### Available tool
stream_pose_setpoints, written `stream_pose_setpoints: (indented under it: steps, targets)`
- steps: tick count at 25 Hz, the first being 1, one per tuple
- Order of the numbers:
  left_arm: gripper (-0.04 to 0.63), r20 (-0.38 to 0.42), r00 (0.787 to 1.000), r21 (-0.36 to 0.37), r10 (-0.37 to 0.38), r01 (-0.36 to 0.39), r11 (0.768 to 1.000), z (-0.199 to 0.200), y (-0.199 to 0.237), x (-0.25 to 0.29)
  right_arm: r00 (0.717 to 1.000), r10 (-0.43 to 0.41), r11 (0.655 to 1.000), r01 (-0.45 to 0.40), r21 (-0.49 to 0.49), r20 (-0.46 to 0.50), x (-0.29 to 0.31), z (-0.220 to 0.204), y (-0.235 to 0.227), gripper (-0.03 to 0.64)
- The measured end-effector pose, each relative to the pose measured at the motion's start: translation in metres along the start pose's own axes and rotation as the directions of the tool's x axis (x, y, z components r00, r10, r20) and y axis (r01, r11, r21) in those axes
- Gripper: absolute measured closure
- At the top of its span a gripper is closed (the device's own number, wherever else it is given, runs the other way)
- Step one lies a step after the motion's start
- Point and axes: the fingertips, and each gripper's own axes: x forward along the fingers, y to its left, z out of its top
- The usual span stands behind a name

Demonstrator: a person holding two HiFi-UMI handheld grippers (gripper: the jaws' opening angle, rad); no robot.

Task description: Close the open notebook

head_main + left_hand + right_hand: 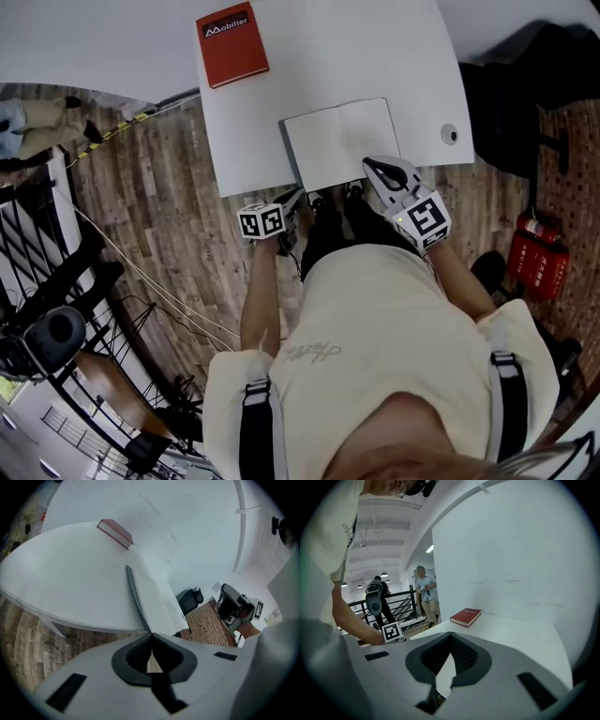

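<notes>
The notebook (342, 141) lies on the white table (309, 56) by its front edge, showing one blank white page with a dark spine along its left side. In the left gripper view the notebook (157, 604) runs away from the jaws, dark edge on the left. My left gripper (298, 194) is shut just off the notebook's near left corner, over the table edge. My right gripper (368, 164) is shut and rests at the near right corner of the page. White shows through the gap behind its pads in the right gripper view (451, 633).
A red book (232, 42) lies at the table's far left. A round grommet (450, 134) sits near the right edge. A black chair (525, 84) and red fire extinguishers (536, 255) stand at right; a railing and a tripod camera (52, 333) at left.
</notes>
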Motion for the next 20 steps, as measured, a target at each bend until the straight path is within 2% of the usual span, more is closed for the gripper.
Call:
stream_pose_setpoints:
  steps: [9,14,20]
  targets:
    - [0.574,0.024,0.999,0.03,-0.046,0.045,0.999,0.016,-0.03,-0.012,0.999,-0.038,0.999,0.038,0.008,0.002,-0.001,0.004,-0.001,0.609]
    - [0.574,0.045,0.994,0.087,-0.098,0.094,0.992,0.031,-0.067,-0.015,0.997,-0.07,0.997,0.07,0.012,0.015,-0.003,0.004,-0.001,0.609]
    - [0.574,0.028,0.995,0.194,-0.099,0.092,0.977,0.035,-0.111,-0.013,0.993,-0.11,0.994,0.109,0.013,0.035,-0.031,0.001,-0.009,0.609]
